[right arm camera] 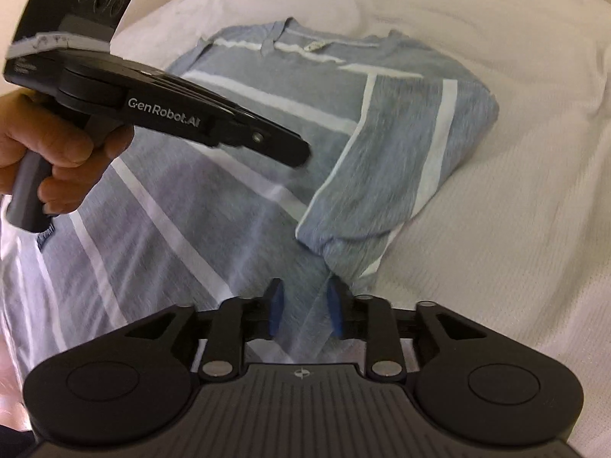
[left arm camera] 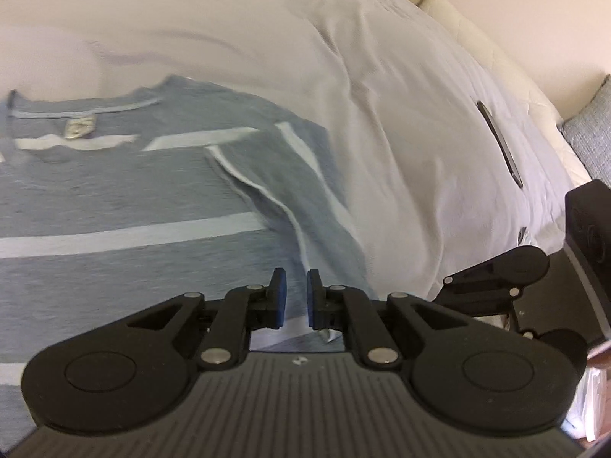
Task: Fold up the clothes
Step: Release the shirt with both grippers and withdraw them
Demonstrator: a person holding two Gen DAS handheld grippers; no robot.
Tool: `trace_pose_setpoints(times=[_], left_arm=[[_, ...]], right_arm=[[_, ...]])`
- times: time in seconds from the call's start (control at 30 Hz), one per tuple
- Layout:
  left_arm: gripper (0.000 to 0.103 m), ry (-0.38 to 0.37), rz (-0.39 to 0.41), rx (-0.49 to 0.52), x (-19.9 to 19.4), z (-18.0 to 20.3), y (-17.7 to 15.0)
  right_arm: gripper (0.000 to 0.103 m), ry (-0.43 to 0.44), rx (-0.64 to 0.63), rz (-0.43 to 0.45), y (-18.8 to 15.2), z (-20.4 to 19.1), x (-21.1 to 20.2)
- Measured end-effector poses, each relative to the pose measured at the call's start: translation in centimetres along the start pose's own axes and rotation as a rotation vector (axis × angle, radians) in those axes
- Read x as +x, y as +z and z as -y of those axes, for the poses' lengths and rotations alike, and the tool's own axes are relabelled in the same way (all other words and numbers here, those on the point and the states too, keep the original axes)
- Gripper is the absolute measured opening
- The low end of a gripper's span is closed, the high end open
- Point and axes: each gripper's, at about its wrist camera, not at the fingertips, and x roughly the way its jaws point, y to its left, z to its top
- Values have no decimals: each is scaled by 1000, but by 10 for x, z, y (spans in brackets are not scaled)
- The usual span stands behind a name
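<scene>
Black claw (right arm camera: 303, 315), blue pads (right arm camera: 275, 307), white "GenRobot.AI" lettering (right arm camera: 164, 112).

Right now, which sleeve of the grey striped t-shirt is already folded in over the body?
The sleeve nearest the right claw: it lies doubled over the grey striped t-shirt, stripes running lengthwise. The other sleeve isn't clearly visible.

the t-shirt (right arm camera: 236, 175) lies flat on the bed (right arm camera: 515, 191), collar (right arm camera: 317, 47) at the far end. its sleeve (right arm camera: 385, 175) is folded inward onto the body. the right tongs (right arm camera: 303, 311) sit at the near edge below that sleeve. the left tongs (right arm camera: 298, 152) hang above the shirt's middle, left of the sleeve.
</scene>
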Motion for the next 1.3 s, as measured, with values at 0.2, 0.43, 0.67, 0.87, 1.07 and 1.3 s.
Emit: trace_pose_setpoints(times=[0.2,0.43,0.67,0.87,1.07,1.3], left_arm=[[6,32,-49,-6,35,0,10],[7,44,-21,29,8,9,6],[7,80,-80,59,10,23,-11],[15,159,-64,-2,-45,44,-48],[25,275,-115,-22,-119,78,-119],[65,455,-161,20,-200,103,-209]], right_arm=[[30,-112,94,-19,-8,12,-3],[30,-110,101,91,-5,3,-21],[31,-106,224,25,-16,11,-7],[36,-103,262,34,-52,6,-52],[41,-75,235,1,-81,-28,-87],[45,-66,149,-10,-101,-81,-113]])
